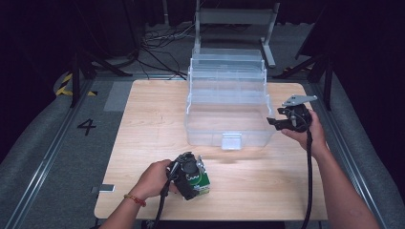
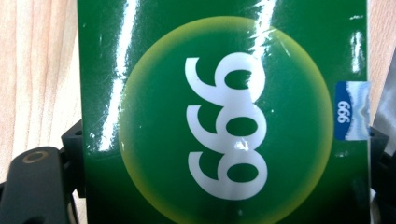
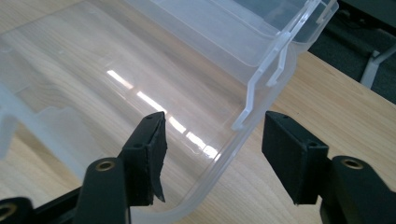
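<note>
Green box [image 2: 224, 116]: on worktop [image 1: 143, 119] near its front edge, pinched in left claw [image 1: 195, 180]. Right claw [image 3: 210, 158]: spread, straddling the corner wall of the clear bin [image 3: 140, 70], seemingly without touching it.

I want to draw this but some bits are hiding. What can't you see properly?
- Green box: in the left gripper view its top and bottom are cut off by the picture's edges.
- Green box in the high view: mostly covered by the left gripper.
- Clear plastic case: cut off at the right gripper view's edges.
</note>
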`<state>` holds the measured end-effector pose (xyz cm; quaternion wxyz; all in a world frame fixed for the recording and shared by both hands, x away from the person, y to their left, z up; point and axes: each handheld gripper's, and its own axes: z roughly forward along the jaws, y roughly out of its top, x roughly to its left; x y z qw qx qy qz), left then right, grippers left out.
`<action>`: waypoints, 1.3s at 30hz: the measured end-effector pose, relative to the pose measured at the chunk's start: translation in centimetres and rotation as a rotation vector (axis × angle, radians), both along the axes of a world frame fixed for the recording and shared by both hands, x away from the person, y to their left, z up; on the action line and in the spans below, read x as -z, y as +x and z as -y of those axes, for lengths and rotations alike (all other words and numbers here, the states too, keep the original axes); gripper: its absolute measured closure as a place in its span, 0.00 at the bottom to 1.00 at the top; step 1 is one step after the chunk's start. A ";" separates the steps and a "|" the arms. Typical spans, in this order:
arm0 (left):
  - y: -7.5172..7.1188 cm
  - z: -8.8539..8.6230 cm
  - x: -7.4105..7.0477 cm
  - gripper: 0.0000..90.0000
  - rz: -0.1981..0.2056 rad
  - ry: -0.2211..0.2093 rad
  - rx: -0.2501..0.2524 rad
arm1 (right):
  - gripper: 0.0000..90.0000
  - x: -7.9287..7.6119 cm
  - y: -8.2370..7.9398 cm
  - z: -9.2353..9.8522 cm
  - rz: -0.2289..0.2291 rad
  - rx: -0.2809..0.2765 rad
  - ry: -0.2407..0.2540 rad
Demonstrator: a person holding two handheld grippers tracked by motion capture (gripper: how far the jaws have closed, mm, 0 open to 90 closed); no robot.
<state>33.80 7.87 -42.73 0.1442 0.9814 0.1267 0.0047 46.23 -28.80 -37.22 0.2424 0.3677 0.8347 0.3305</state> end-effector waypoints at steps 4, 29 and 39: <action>0.0 -0.1 0.1 0.17 0.000 -0.007 -0.001 | 0.45 1.0 1.2 0.1 -0.040 0.023 -0.004; 0.0 -0.2 0.2 0.17 -0.006 -0.020 -0.009 | 0.60 3.7 2.4 0.2 -0.164 0.020 0.013; -0.3 0.1 0.0 0.18 -0.011 -0.003 -0.001 | 0.65 3.6 0.8 0.1 -0.137 0.033 -0.017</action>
